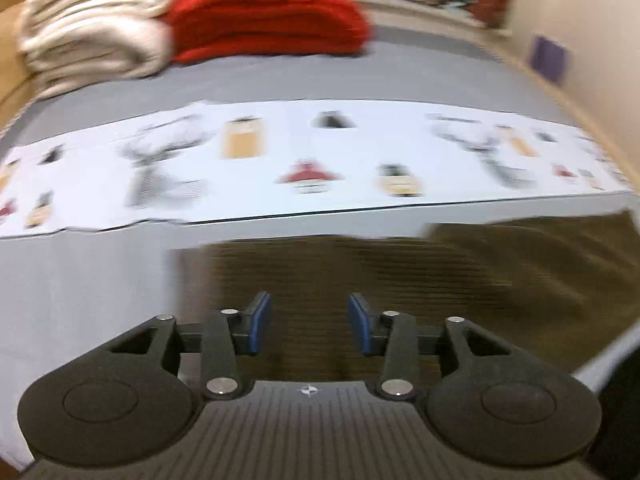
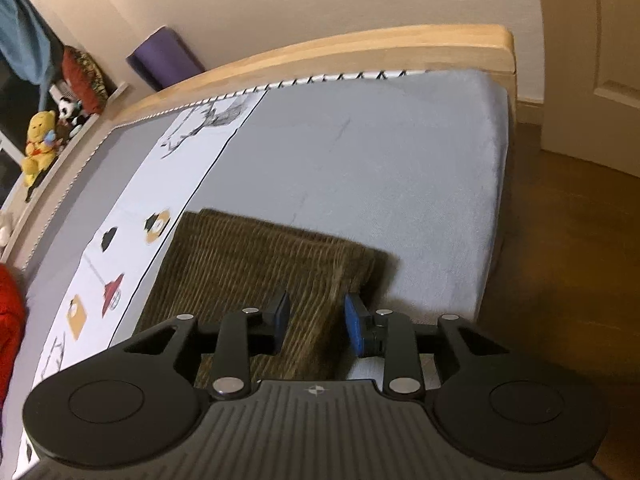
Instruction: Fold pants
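Olive-brown corduroy pants (image 1: 400, 272) lie flat on the grey bed sheet (image 1: 80, 280). In the left wrist view my left gripper (image 1: 309, 322) is open just above the pants, with nothing between its blue pads (image 1: 260, 320). In the right wrist view the pants (image 2: 256, 264) lie folded, their right edge near the bed's side. My right gripper (image 2: 316, 322) is open over that right edge, with the cloth below the gap and not pinched.
A white printed strip (image 1: 312, 160) runs across the bed beyond the pants. A folded red blanket (image 1: 272, 16) and a cream blanket (image 1: 92, 28) lie at the far end. The wooden bed frame (image 2: 360, 52) and the floor (image 2: 568, 260) lie to the right.
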{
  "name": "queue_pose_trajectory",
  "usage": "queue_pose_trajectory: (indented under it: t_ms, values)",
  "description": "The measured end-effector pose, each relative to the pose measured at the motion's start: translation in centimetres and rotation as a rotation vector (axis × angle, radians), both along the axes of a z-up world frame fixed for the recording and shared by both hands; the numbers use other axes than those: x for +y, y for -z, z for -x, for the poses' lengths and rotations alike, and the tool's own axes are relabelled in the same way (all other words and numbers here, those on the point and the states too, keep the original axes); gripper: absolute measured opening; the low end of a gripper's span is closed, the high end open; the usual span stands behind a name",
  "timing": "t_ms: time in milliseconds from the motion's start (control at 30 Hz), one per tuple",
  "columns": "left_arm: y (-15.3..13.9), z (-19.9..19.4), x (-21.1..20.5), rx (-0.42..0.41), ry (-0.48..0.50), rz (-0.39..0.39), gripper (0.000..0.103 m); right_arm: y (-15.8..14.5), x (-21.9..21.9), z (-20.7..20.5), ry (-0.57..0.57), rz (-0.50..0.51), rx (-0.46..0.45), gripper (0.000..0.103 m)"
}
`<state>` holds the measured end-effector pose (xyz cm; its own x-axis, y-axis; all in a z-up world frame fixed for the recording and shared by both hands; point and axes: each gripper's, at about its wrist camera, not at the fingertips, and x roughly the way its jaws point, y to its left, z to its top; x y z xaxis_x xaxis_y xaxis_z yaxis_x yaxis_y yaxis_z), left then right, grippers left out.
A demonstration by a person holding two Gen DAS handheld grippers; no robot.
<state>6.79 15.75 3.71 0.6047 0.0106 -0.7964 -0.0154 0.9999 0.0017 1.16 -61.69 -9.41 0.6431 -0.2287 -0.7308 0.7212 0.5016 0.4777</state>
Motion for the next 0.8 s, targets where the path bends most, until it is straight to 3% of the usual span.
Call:
queue_pose_trajectory:
  t_ms: [67, 133, 267, 300, 333, 367, 433, 533, 600, 700, 733, 800]
  values:
    - [1.0, -0.6, 4.0, 0.040, -0.068, 0.010, 0.057, 0.5, 0.0, 0.2, -0.005, -0.013, 0.006, 0.033]
    - [2.3, -1.1, 6.1, 0.069, -0.120, 0.034, 0.076, 1.0, 0.1, 0.3, -0.010, -0.023, 0.020, 0.033]
    - [4.7, -1.0, 8.4, 0.069, -0.184, 0.067, 0.079, 1.8, 0.8, 0.2, -0.028, -0.002, 0.058, 0.033]
    - [5.2, -1.2, 8.3, 0.076, -0.175, 0.076, 0.071, 1.9, 1.0, 0.2, -0.031, 0.000, 0.059, 0.034]
    - [5.9, -1.1, 8.1, 0.098, -0.164, 0.085, 0.041, 2.0, 1.1, 0.2, -0.033, -0.003, 0.059, 0.035]
    - [6.4, -1.2, 8.0, 0.142, -0.165, 0.080, 0.037, 2.0, 1.1, 0.3, -0.034, -0.009, 0.060, 0.036]
    - [5.6, -0.8, 8.2, 0.154, -0.150, 0.077, 0.019, 2.1, 1.2, 0.2, -0.036, -0.016, 0.059, 0.037]
    - [2.0, 1.9, 8.0, 0.040, -0.152, 0.095, 0.014, 2.2, 1.4, -0.2, -0.064, -0.014, 0.051, 0.037]
    - [2.1, 2.8, 8.4, 0.100, -0.209, 0.092, 0.015, 2.4, 1.6, -0.3, -0.076, -0.008, 0.056, 0.037]
    - [5.7, 2.2, 8.3, 0.300, -0.192, 0.004, 0.023, 2.9, 1.5, -0.3, -0.061, -0.021, 0.052, 0.040]
    - [5.8, 2.1, 8.1, 0.309, -0.187, -0.031, 0.031, 3.0, 1.5, -0.3, -0.055, -0.025, 0.050, 0.040]
    - [4.0, 1.8, 7.4, 0.247, -0.219, -0.090, 0.037, 2.9, 1.4, -0.5, -0.050, -0.030, 0.051, 0.041]
